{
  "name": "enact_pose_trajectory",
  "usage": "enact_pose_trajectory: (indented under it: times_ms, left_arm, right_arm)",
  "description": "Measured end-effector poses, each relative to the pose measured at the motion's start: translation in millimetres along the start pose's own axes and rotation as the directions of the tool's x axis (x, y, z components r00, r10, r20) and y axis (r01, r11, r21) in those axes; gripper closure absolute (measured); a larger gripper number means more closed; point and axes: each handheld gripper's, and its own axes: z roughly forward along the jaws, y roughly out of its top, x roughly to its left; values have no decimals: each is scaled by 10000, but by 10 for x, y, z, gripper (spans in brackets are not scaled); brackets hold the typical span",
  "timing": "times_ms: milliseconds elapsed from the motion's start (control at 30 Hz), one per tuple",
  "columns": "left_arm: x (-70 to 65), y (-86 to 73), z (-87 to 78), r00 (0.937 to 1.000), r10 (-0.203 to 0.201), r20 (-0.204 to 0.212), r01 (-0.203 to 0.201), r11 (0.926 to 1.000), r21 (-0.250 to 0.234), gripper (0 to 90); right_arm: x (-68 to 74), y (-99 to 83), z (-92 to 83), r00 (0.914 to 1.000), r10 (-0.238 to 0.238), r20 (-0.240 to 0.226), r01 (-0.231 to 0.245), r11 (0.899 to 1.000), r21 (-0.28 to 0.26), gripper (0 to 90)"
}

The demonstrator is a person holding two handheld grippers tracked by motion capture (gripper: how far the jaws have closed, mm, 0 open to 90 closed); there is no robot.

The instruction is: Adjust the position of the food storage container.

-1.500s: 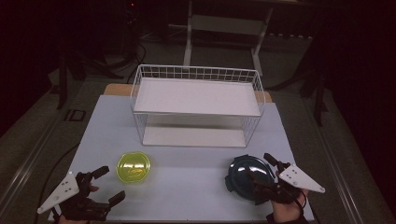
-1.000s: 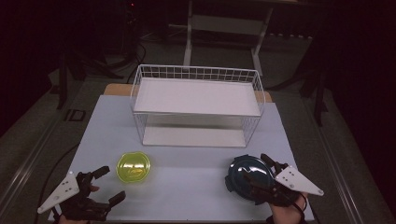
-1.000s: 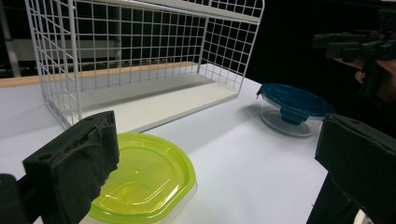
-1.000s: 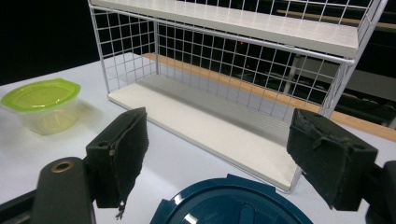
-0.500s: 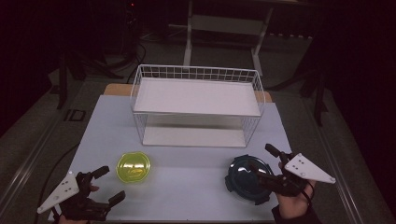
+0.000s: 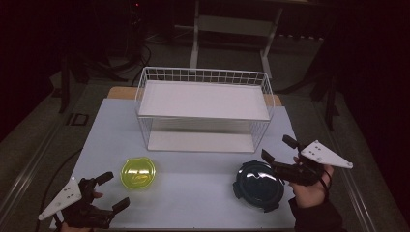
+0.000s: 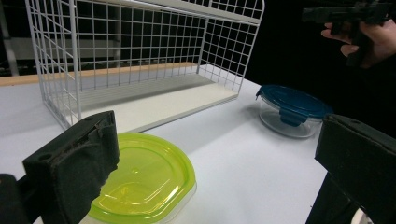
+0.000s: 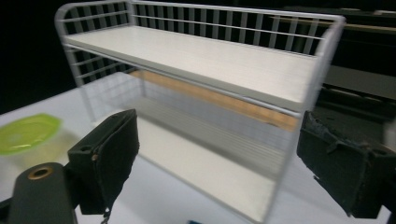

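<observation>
Black and padded, the right gripper [image 6: 277,149] has just been opening, its jaws wide with nothing between them, above the right edge of the round blue-lidded container [image 6: 258,185] at near right, while the left gripper [image 6: 112,190] gapes empty near the lime-green lid [image 6: 138,173], before the white wire rack [image 6: 203,107].

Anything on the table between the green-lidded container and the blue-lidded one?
No. In the high view, bare table runs from the green-lidded container to the blue-lidded container; the left gripper view shows the same.
</observation>
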Motion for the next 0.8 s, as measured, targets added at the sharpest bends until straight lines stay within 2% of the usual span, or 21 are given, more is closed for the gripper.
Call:
enact_pose_trajectory:
  times_ms: [167,300,400,700,800]
  left_arm:
    - [0,0,0,10000,4,-5,-4,10000,0,0]
    - [-2,-1,2,10000,7,8,-7,10000,10,0]
    - [-2,-2,6,10000,-1,13,1,10000,13,0]
    - [-4,-6,9,10000,1,48,-1,10000,51,0]
    - [-10,-7,13,10000,33,44,-33,10000,79,0]
  right_arm:
    - [-100,-5,76,10000,-10,22,9,9988,499,128]
    - [-202,-69,135,9996,260,112,-269,9956,901,155]
    - [-272,-129,182,9991,283,304,-317,9926,1175,176]
    - [-470,-359,288,9951,403,898,-561,9820,1804,364]
    - [-528,-429,300,9951,440,885,-617,9760,2089,508]
